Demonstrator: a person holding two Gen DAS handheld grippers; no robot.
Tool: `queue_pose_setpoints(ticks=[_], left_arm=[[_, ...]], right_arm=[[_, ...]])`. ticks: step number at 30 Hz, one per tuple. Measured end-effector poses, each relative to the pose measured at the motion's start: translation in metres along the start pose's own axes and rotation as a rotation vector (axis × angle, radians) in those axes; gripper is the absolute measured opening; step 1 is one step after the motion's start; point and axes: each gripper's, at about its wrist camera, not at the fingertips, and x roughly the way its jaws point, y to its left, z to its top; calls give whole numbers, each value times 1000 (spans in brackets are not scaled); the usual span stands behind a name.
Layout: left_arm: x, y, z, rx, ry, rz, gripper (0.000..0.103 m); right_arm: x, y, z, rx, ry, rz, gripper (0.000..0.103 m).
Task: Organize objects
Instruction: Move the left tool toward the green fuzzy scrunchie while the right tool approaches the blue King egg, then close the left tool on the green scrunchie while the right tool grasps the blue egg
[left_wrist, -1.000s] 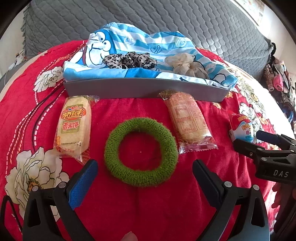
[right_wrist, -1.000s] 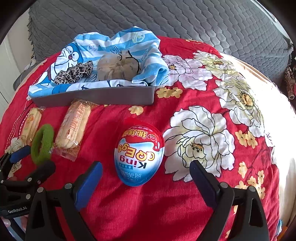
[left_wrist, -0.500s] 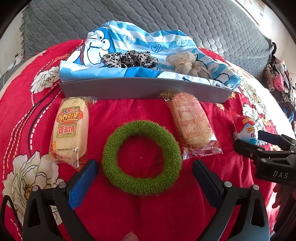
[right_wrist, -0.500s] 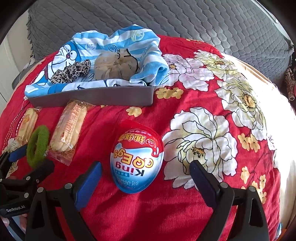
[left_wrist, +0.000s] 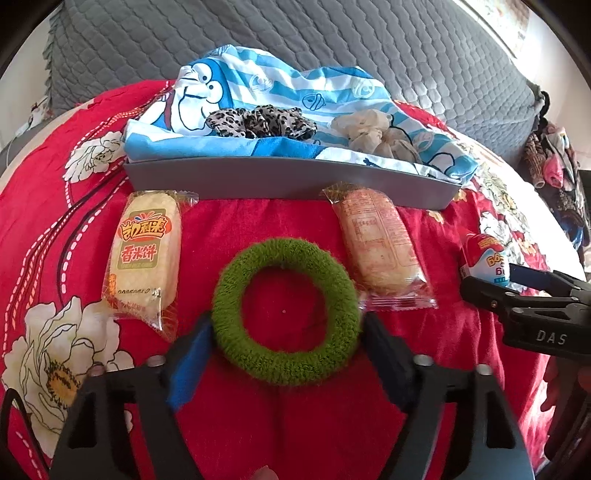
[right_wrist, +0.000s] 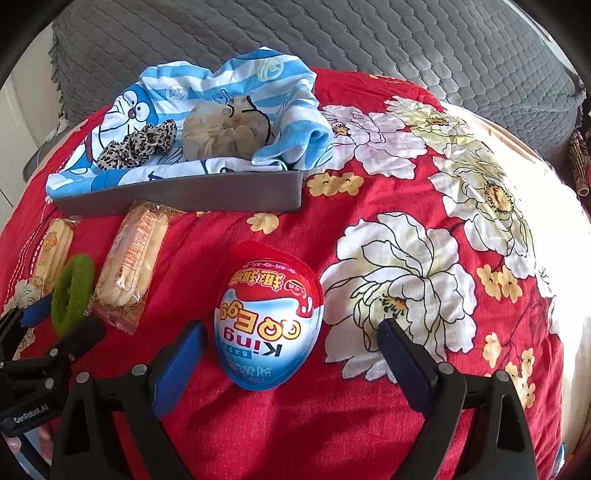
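Observation:
A fuzzy green hair ring (left_wrist: 284, 365) lies flat on the red flowered bedspread. My left gripper (left_wrist: 287, 319) straddles it and its jaws are closing. The blue pads (left_wrist: 188, 363) have come up to the ring's two sides, and the ring keeps its round shape. To the right, a red, white and blue toy egg (right_wrist: 267, 317) lies between the fingers of my right gripper (right_wrist: 291, 326), which stands open and clear of the egg. Behind both sits a grey tray (left_wrist: 288, 182) lined with a blue striped cartoon cloth (left_wrist: 258, 81).
On the cloth in the tray lie a leopard-print scrunchie (left_wrist: 262, 120) and a beige scrunchie (left_wrist: 373, 133). Two wrapped rice-cake snacks (left_wrist: 146, 251) (left_wrist: 380, 243) flank the green ring in front of the tray. A grey quilted cushion (right_wrist: 332, 33) backs the bed.
The left gripper's jaws have narrowed from wide open until they meet the sides of the green ring. The right gripper stays open around the egg.

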Motion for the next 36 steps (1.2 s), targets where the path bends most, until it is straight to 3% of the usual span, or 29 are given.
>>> queue_pose_setpoints(ticks=[11,16,24,36], left_arm=[[-4,1,-2,-8,-4,-16,60],[-6,2,-2,-16,-5,-33,48],[-6,4,-2,-39,11,-64,35],[-9,1,-5,-27,10,-79,31]], right_arm=[[1,1,-1,-16,9,-2,81],[0,1,-1,-9,8,16,75],[-1,2,0,-5,13,64,55],[-2,3,0,-6,26,81,55]])
